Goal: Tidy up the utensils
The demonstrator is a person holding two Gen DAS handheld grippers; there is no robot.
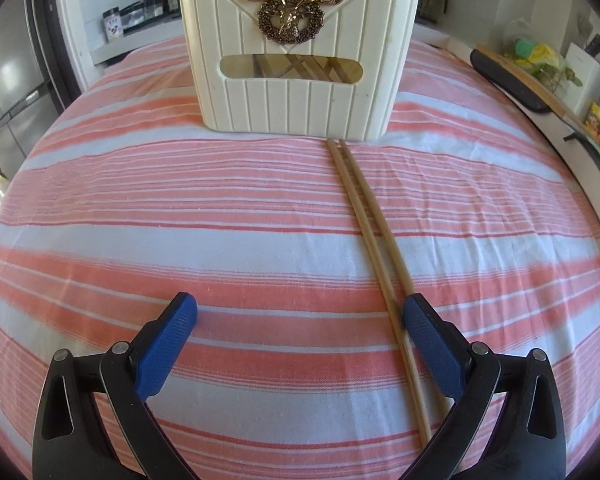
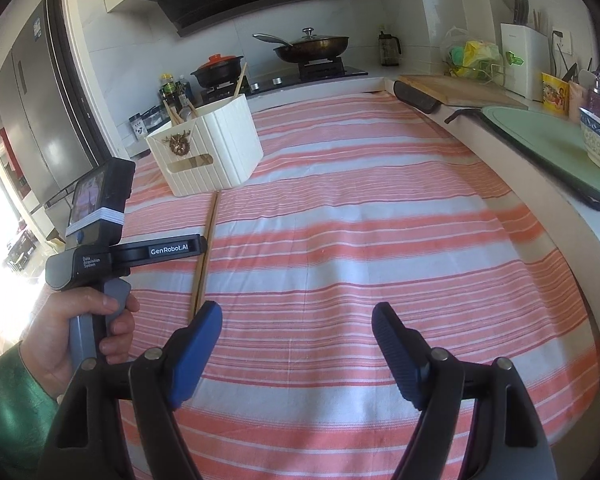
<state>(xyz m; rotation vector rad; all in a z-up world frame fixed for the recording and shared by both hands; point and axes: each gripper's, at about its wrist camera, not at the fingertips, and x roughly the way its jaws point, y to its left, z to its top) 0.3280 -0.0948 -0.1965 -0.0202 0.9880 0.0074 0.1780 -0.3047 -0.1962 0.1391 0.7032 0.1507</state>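
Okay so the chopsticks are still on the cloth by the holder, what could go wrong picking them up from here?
1. The pair of chopsticks lies beside the left gripper, against one finger, not between the fingers; closing now would probably miss or roll them.
2. They lie flat on the striped cloth, so the gripper could pinch fabric.
3. The holder already contains chopsticks, which might block insertion.

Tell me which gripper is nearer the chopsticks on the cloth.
Left. The left gripper is open, its right finger against the chopsticks. The right gripper is open, the chopsticks just outside its left finger.
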